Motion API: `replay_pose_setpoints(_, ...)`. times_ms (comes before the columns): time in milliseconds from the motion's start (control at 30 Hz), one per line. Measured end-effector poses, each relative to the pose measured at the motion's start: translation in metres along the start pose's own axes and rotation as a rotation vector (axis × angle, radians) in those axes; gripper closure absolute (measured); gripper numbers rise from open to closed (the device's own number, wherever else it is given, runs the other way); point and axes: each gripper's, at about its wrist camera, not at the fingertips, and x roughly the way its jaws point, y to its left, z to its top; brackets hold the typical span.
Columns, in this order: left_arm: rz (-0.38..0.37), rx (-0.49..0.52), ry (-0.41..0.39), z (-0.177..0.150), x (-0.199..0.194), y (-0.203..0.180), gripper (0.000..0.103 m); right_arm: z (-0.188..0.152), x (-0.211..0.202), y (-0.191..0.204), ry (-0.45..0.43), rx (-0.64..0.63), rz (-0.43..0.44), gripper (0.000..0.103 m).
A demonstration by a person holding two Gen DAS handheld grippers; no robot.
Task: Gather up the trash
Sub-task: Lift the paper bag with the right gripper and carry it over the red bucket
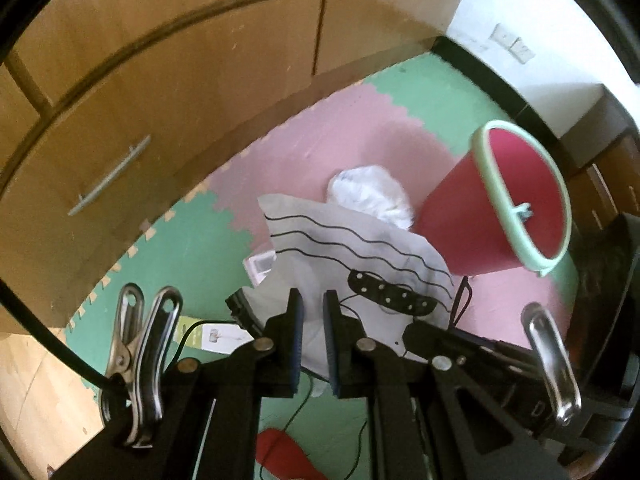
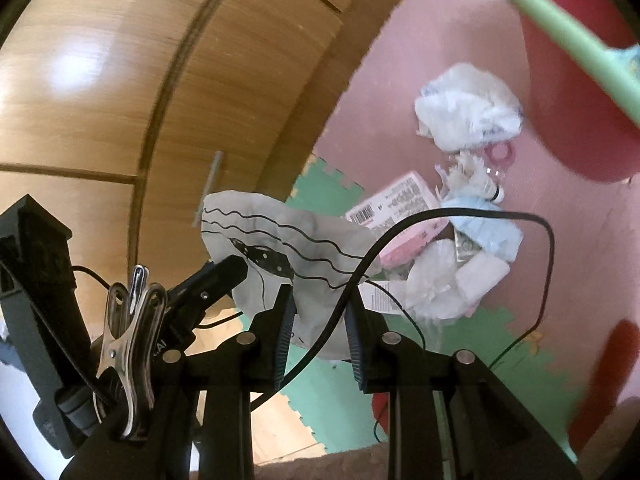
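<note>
Together, a white bag (image 1: pixel 360 256) with wavy black lines is clamped by the left gripper (image 1: pixel 313 340) and right gripper (image 2: pixel 320 340) above the foam floor mat (image 1: pixel 192 248), beside a red bin (image 1: pixel 500 208).

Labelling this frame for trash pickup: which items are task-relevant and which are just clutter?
Job:
- white bag with wavy lines, held by left gripper and right gripper
- red bin
- crumpled white wrapper
- pink box
- blue mask

Lying about:
- wooden cabinet
- foam mat

Glossy wood cabinet (image 1: pixel 168 92) (matt foam mat (image 1: pixel 360 140)).
</note>
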Motion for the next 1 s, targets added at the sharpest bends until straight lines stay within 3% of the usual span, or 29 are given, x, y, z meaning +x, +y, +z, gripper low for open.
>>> replay_pose_setpoints(200, -0.022, 0.046, -0.097, 0.0, -0.032, -0.036, 0.093, -0.008, -0.05, -0.007, -0.053, 0.018, 0.026, 0.077)
replay_pose_setpoints(500, -0.122, 0.062, -0.154, 0.018, -0.046, -0.086, 0.093, 0.004, -0.119, -0.017, -0.138, -0.013, -0.019, 0.077)
replay_pose_setpoints(1000, -0.201, 0.11, -0.156, 0.065, -0.007, -0.166, 0.093, 0.061, -0.18, -0.058, -0.272, 0.014, -0.085, 0.077)
